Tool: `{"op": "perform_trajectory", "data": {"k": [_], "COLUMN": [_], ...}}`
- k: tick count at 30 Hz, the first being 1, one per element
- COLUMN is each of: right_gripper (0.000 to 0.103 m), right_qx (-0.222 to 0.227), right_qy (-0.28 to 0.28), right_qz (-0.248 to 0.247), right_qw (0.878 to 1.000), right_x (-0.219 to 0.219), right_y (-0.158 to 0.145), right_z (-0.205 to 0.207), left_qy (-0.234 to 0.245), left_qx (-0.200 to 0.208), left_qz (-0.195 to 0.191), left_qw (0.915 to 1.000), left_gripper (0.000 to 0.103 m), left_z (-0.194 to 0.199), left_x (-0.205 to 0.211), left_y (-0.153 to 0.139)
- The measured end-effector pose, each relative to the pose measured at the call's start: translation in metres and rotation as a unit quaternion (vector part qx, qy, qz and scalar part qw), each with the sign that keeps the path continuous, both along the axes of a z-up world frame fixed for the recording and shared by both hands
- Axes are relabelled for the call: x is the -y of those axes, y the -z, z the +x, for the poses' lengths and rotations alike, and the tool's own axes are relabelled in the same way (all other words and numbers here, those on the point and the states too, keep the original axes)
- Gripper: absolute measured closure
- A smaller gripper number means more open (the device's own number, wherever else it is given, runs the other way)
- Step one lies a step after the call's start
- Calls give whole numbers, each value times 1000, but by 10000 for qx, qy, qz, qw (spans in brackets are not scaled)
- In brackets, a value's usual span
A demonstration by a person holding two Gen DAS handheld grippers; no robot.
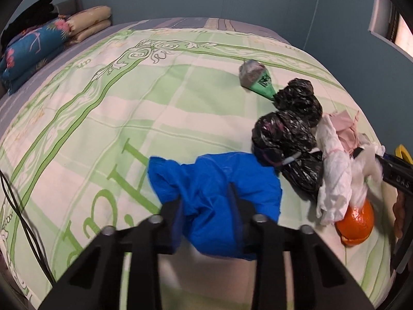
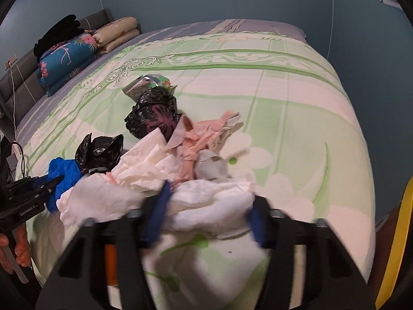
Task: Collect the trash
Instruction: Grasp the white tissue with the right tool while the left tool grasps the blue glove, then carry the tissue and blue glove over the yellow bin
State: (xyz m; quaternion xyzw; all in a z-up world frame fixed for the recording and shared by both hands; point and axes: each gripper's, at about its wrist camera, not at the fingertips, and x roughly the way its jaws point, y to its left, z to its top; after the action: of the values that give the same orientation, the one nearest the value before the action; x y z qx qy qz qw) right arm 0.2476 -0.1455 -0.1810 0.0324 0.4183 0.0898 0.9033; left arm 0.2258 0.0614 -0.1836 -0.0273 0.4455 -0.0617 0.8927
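Observation:
Trash lies in a heap on the green patterned bedspread (image 1: 103,118). My left gripper (image 1: 206,206) has its fingers around a crumpled blue plastic bag (image 1: 214,180), which also shows in the right wrist view (image 2: 60,173). My right gripper (image 2: 209,206) stands wide around a pile of white tissue (image 2: 206,201). Two black plastic bags (image 1: 284,134) lie beside it. Pink paper (image 2: 198,134), a green snack wrapper (image 1: 258,80) and orange peel (image 1: 357,222) are in the heap too.
Folded quilts and pillows (image 1: 33,46) are stacked at the head of the bed. A black cable (image 1: 23,217) hangs at the left edge. A yellow object (image 2: 397,245) stands by the bed's right side. Blue walls surround the bed.

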Motion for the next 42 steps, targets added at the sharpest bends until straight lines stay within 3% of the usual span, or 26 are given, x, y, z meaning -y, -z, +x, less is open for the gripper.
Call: {"op": "perform_trajectory", "data": {"k": [5,10,17,25,32,35,42], "right_gripper": [78,82,83,83,83,83,83], "right_qx": [59,234,719,1082,1271,1330,1603], "right_qy": [-53,24,57,-49,-135,-167,-135], "right_qz": [-67,19,237,274,314,295,157], "right_qw": [9999,9997,9971,9937,9913,9905,9868], "right_x": [-4,2,19,24,21,19,20], "right_y": [-3,-15,-48,-69,-82,-88,-113], "right_z": [-3,-11,-36,-59,-73,-80,-101], "left_qy": [62,31,-96,-47,-29,-5,148], "left_qx": [20,72,407,833,1110,1260,1382], "left_qz": [88,-105,-698,-1035,-1026,-854,-969], "left_qw": [9999,9999,9967,9911,9885,9884,9855], "left_gripper": [94,97,98,98,98,98,98], "left_z": [-1,-3,-15,-31,-44,-50,-63], "left_x": [3,-2,-19,-29,-32,-26,-17], "left_y": [1,-3,-26,-49,-62,-68,-89]}}
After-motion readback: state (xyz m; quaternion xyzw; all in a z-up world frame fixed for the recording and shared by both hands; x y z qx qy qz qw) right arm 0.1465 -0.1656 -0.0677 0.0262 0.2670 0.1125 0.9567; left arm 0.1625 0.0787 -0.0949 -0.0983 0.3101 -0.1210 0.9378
